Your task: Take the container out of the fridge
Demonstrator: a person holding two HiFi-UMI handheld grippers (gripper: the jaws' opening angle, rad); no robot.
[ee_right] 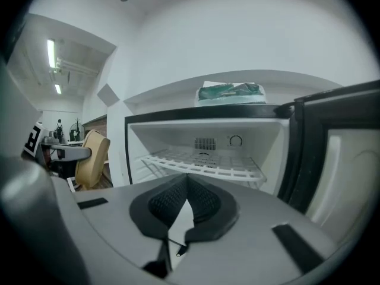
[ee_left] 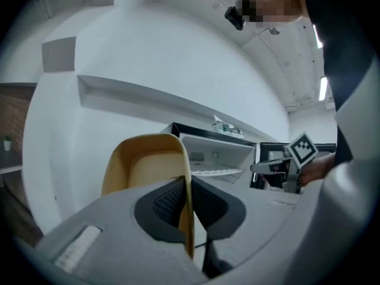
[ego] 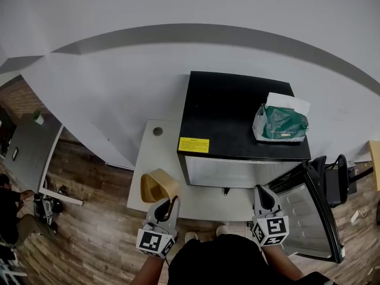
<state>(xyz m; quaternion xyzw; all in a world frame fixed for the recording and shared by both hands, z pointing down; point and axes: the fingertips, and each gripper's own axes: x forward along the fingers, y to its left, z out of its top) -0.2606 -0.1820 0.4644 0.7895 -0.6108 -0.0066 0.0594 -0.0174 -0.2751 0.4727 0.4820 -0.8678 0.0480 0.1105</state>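
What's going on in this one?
A person with a gripper in each hand stands at a small fridge whose door is open. The left gripper is shut on the wall of a tan container, held outside the fridge, to its left. The right gripper is shut and empty before the opening. The shelf inside looks bare.

i find no text that i can read. a yellow label sits on the fridge top, its print too small for me.
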